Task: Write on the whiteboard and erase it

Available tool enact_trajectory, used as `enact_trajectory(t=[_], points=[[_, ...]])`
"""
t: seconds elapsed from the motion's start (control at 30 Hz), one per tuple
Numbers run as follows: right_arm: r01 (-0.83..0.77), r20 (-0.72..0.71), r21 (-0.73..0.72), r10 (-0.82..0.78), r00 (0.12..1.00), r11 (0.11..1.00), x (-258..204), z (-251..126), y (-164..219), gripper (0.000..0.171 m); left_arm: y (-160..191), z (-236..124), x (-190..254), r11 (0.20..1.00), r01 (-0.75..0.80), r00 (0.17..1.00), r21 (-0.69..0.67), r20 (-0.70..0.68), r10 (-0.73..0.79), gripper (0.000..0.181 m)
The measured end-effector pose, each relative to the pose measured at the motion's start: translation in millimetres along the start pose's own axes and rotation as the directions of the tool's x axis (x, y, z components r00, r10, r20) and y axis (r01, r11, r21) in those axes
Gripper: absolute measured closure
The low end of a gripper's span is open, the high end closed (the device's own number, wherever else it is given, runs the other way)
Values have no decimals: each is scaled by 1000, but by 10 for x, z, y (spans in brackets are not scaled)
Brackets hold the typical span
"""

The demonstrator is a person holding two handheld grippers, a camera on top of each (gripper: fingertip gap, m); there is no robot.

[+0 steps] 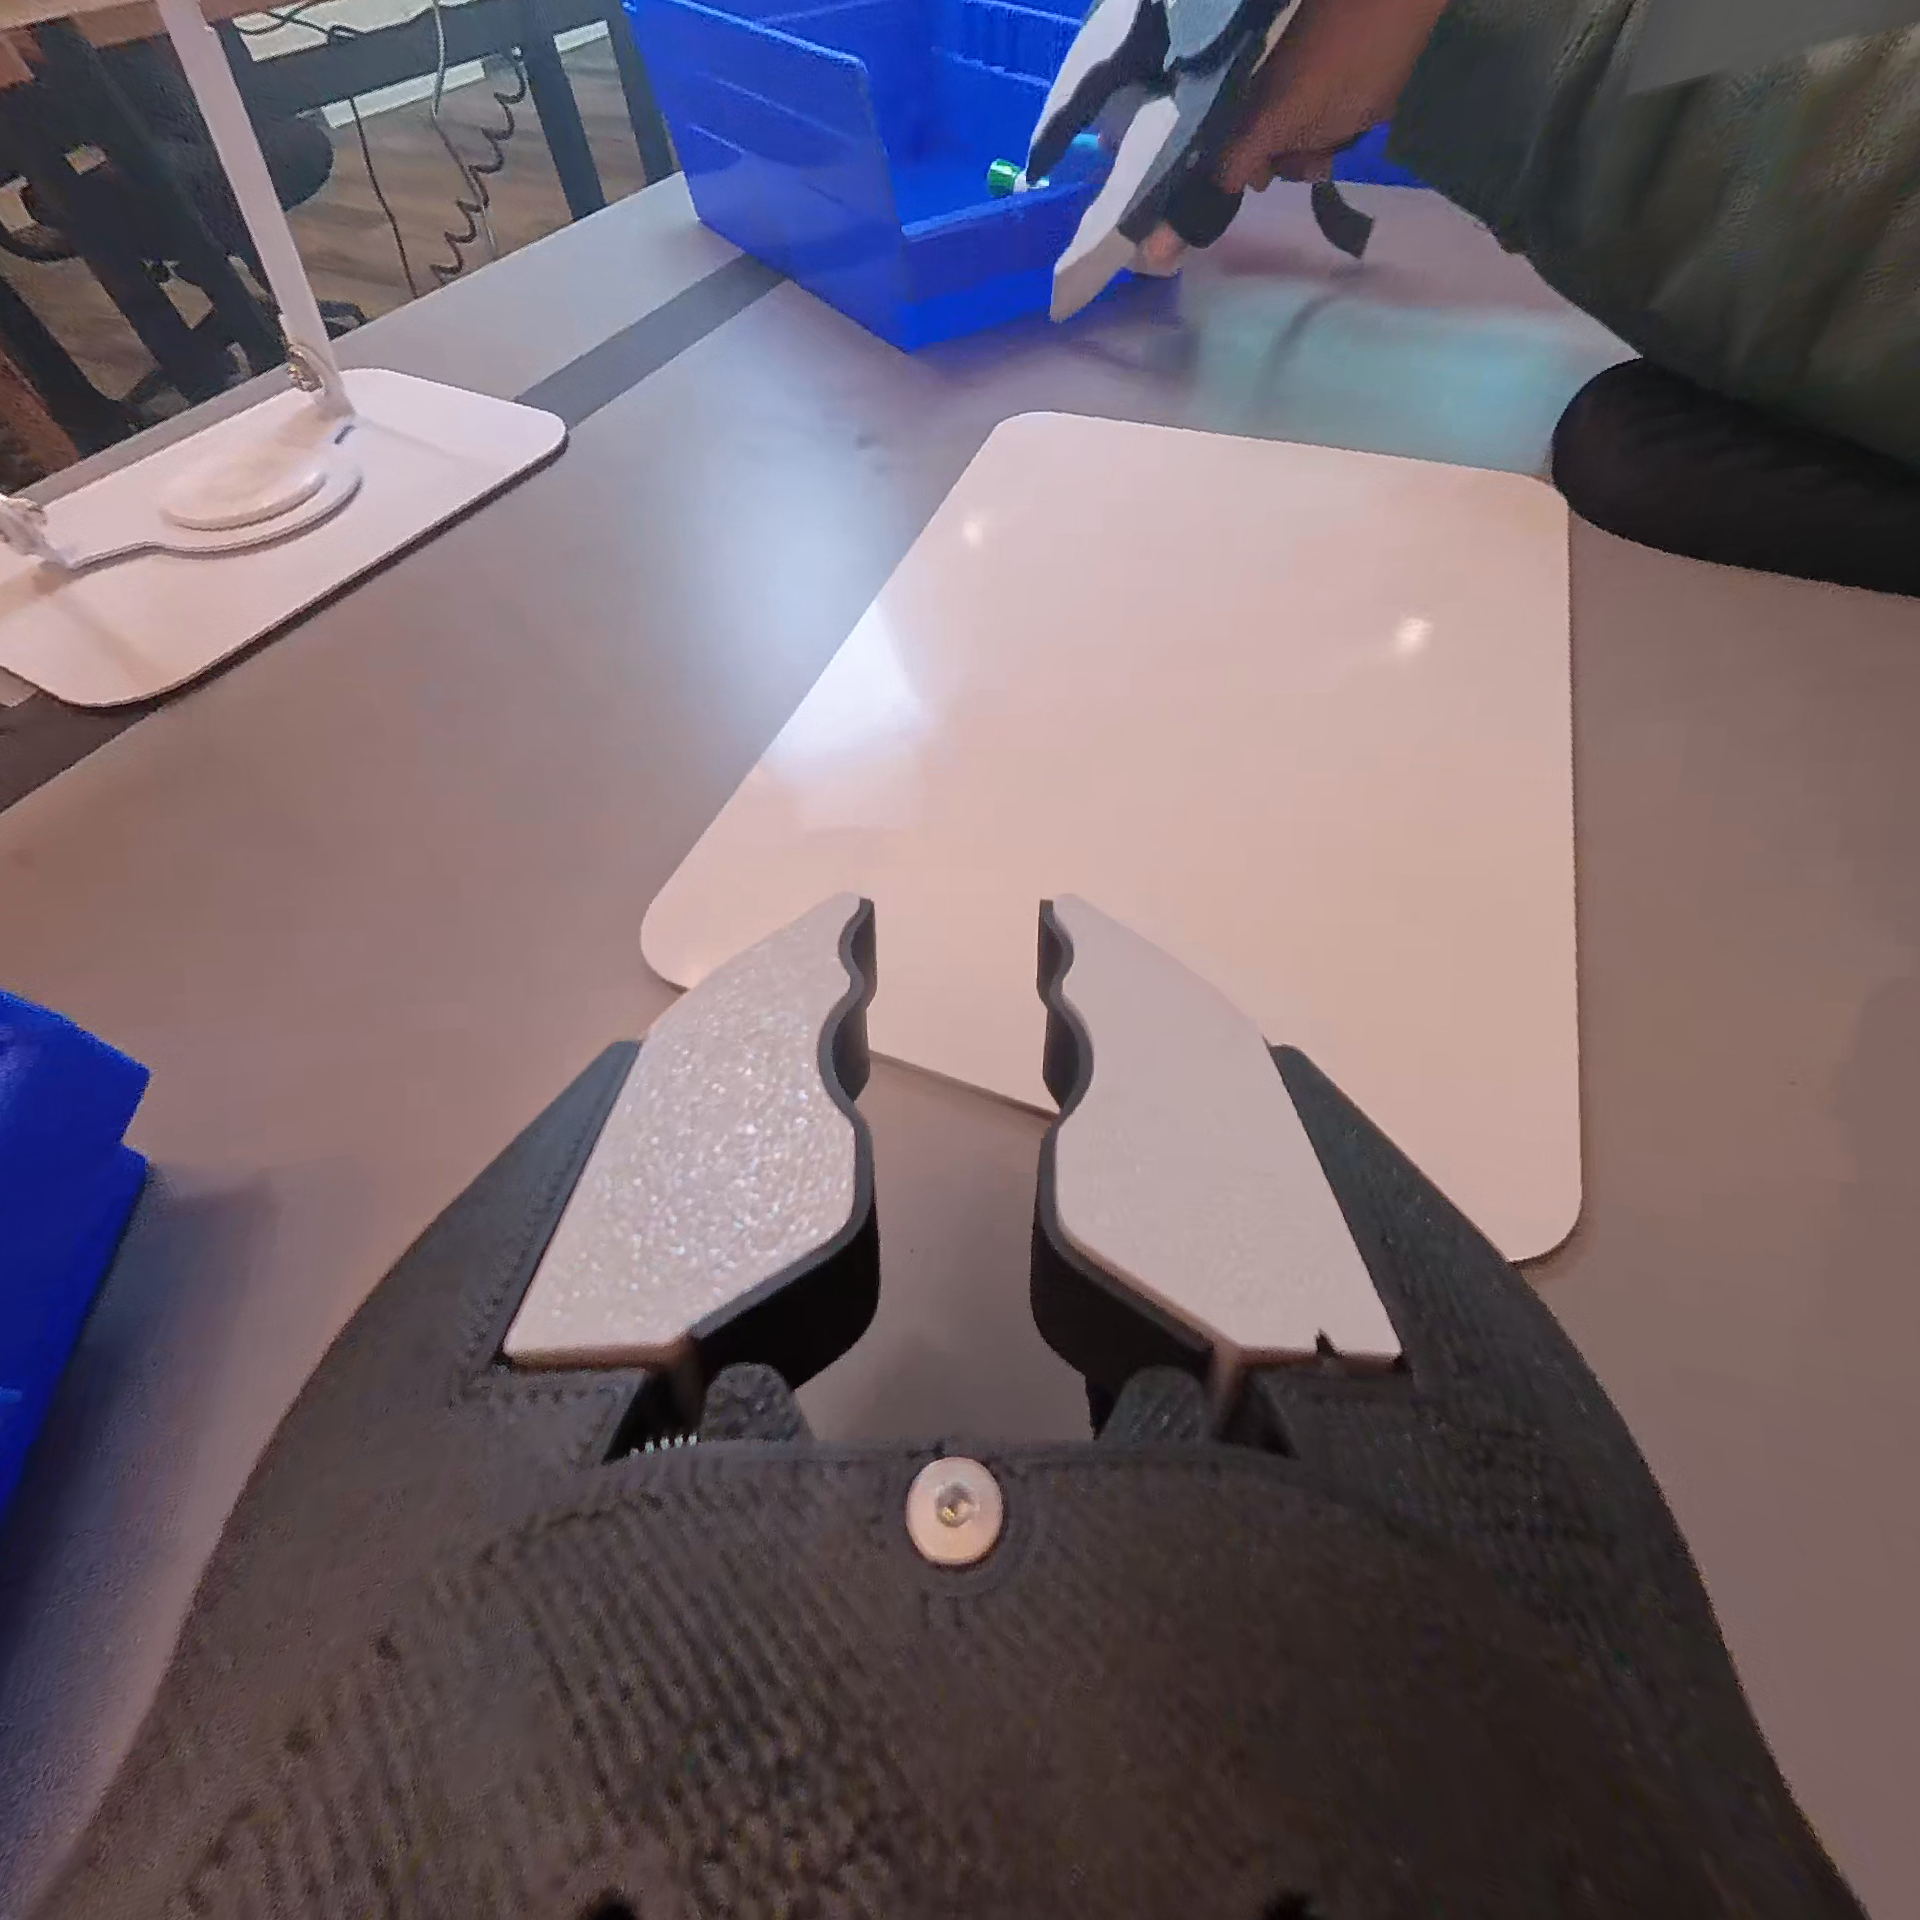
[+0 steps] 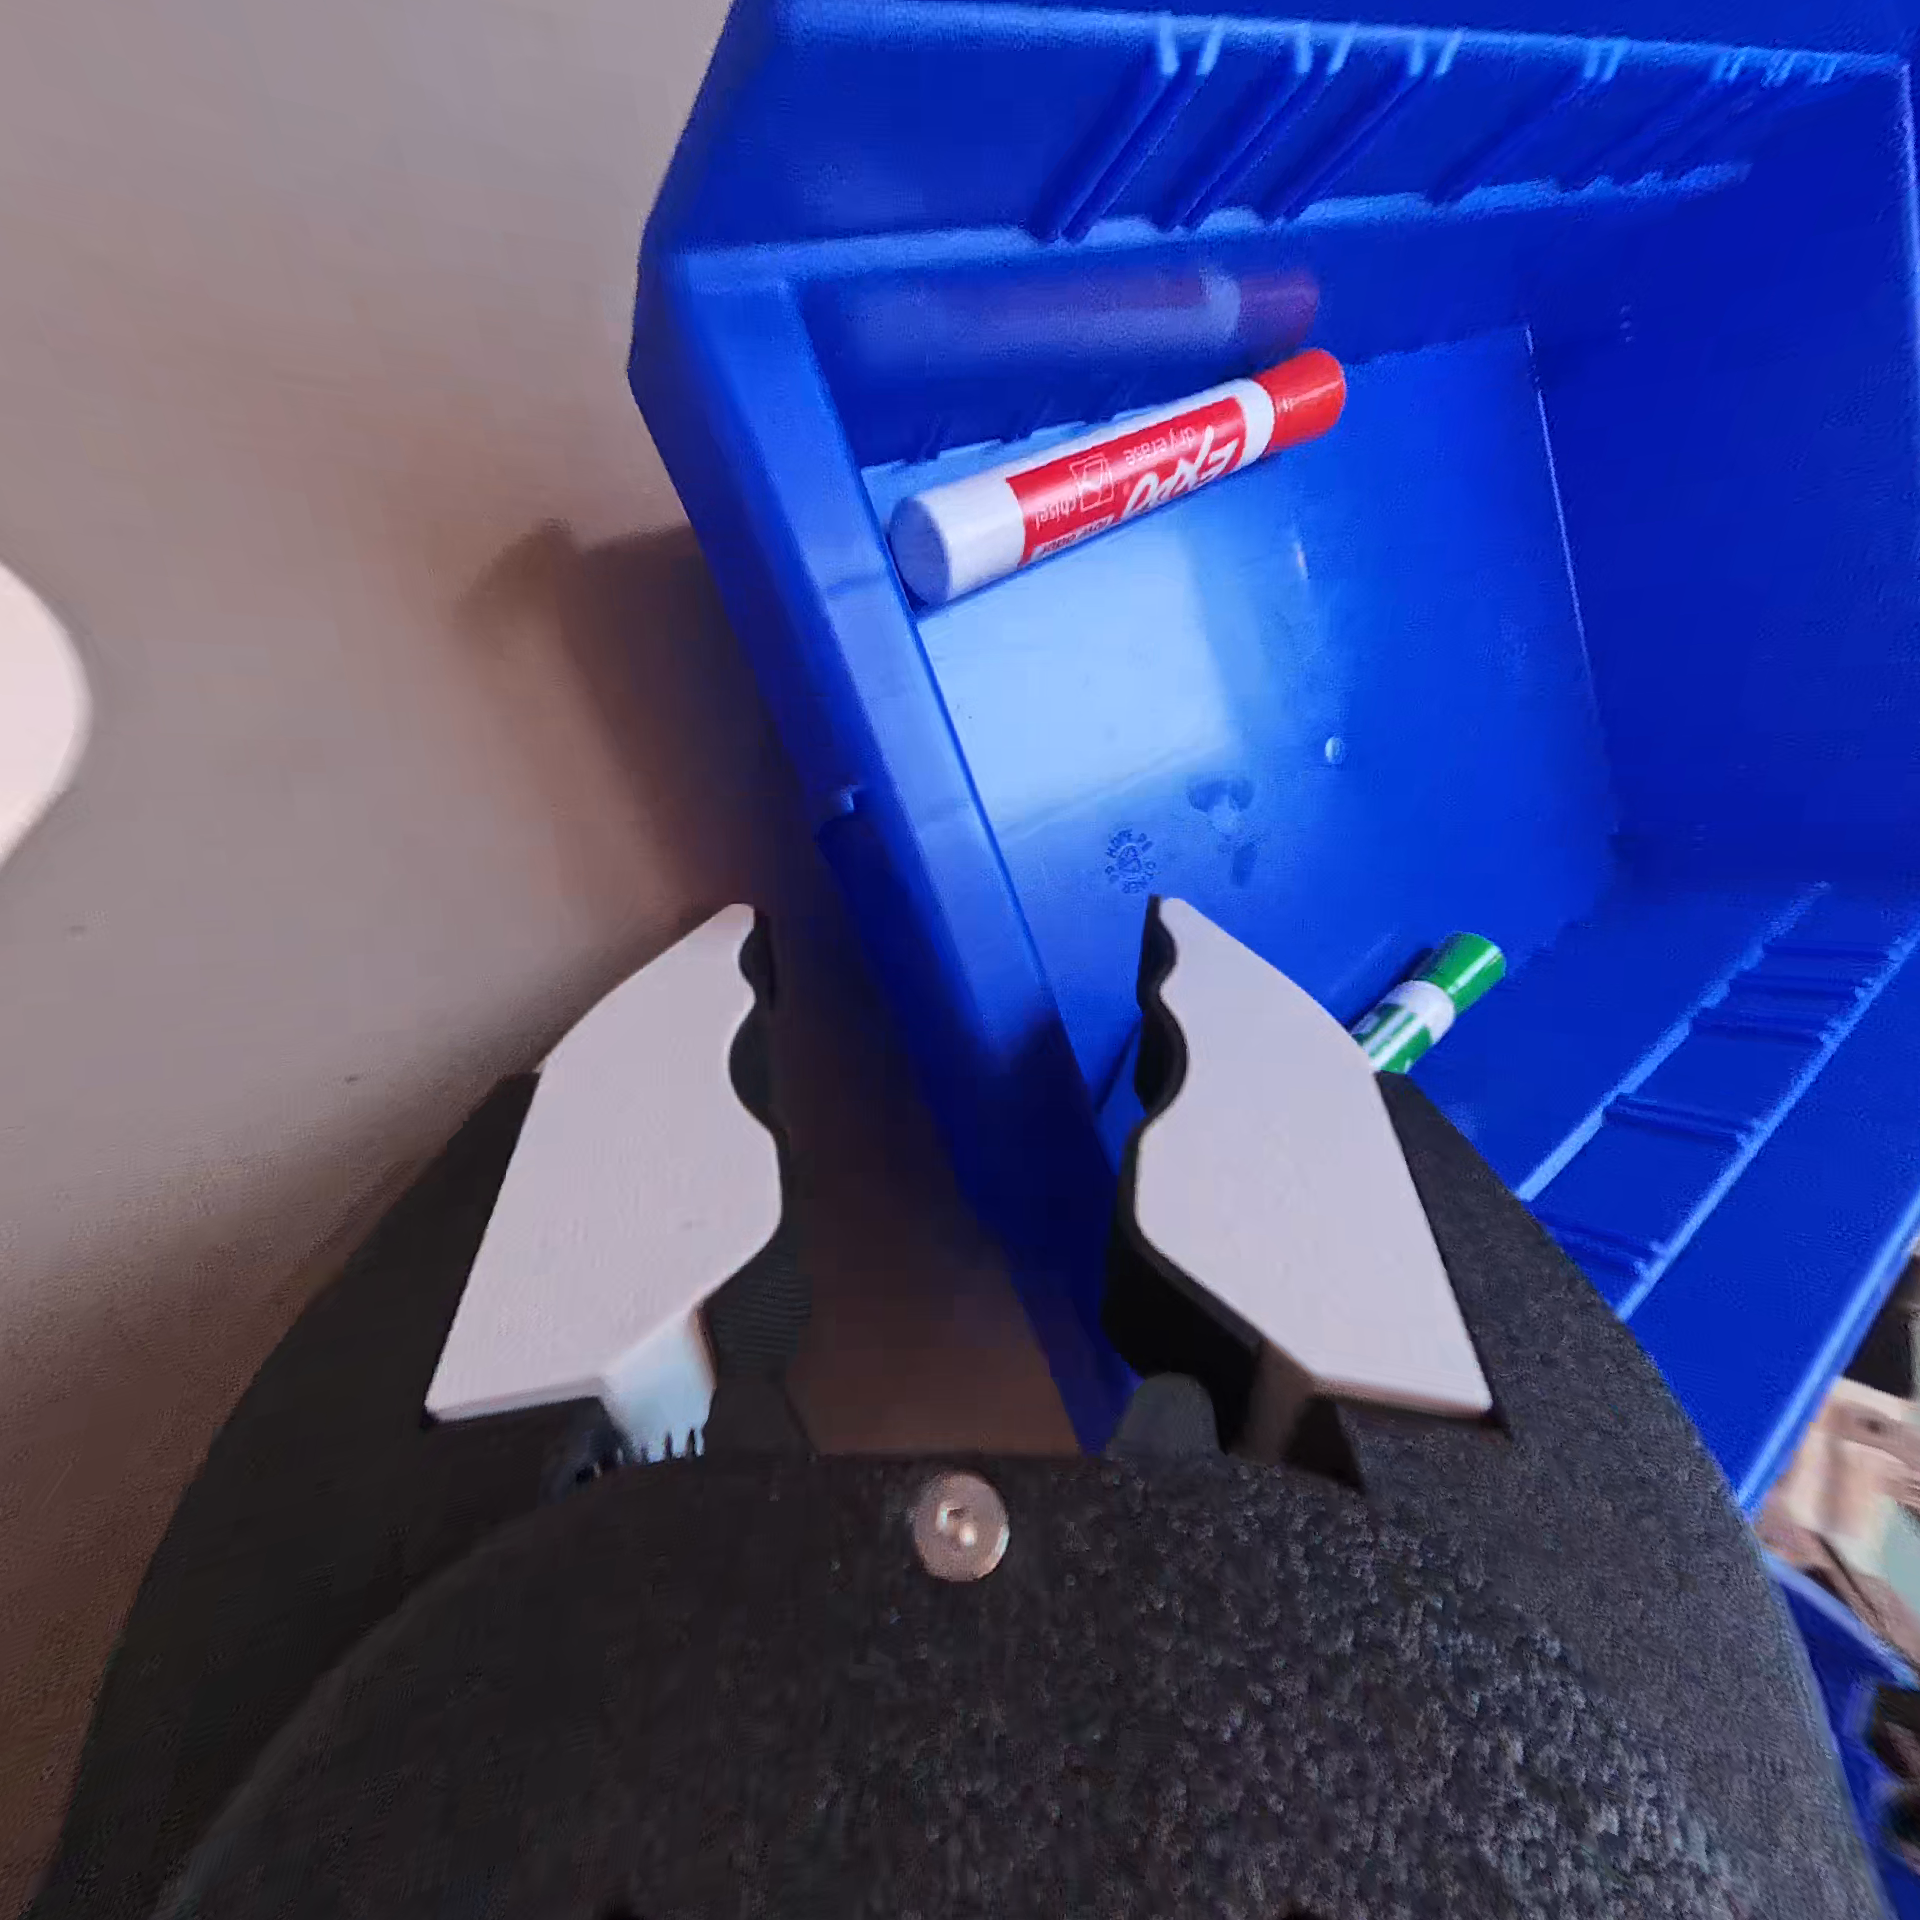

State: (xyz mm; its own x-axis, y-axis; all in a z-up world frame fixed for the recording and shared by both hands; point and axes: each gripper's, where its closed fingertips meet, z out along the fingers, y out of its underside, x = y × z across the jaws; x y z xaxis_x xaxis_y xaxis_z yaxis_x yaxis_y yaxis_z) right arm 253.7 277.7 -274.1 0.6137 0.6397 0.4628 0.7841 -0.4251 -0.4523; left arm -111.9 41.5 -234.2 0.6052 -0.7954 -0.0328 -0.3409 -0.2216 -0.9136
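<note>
The right claw (image 2: 951,920) is open and empty, straddling the near wall of the blue bin (image 2: 894,790); its right finger hides most of a green marker (image 2: 1439,997), while a red marker (image 2: 1122,473) lies ahead by the far wall. The left claw (image 1: 956,909), also open and empty, hovers over the near edge of the blank whiteboard (image 1: 1226,748), with bare surface (image 1: 468,831) to its left.

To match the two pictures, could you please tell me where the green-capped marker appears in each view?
Left wrist view: green-capped marker at top centre, inside the blue plastic bin, by the right gripper.
Right wrist view: at right of centre, partly behind the gripper's finger.
Shared landmark: the blue bin.
</note>
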Motion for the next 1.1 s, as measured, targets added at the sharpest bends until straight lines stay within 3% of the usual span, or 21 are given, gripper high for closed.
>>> enact_trajectory(t=[0.07,0.17,0.43,0.63,0.73,0.83,1.0,1.1], points=[[81,-30,-50,-83,996,995,36,69,34,123,18,0,-22,1000,0,1000,-8,9,0,152],[200,9,-64,-200,980,978,-18,91,24,138,53,10,-46,1000,-1,1000,-24,20,1,152],[298,26,-52,-297,954,953,-192,-68,31,141,26,-130,-270,998,-35,994,-60,105,41,157],[390,16,31,-390,921,920,-541,-549,165,141,226,-445,-899,958,-14,959,-285,268,94,151],[431,-1,54,-432,902,901,-708,-800,273,141,393,-648,-1340,891,-20,890,-454,399,223,142],[463,-29,74,-462,886,883,-862,-1046,360,141,527,-782,-1631,807,-7,835,-590,441,329,131],[472,-31,99,-472,881,876,-1097,-1414,491,141,746,-793,-1900,677,42,837,-735,396,378,116],[473,-45,141,-471,881,870,-1218,-1639,522,141,907,-700,-1883,616,56,895,-786,313,317,128]])
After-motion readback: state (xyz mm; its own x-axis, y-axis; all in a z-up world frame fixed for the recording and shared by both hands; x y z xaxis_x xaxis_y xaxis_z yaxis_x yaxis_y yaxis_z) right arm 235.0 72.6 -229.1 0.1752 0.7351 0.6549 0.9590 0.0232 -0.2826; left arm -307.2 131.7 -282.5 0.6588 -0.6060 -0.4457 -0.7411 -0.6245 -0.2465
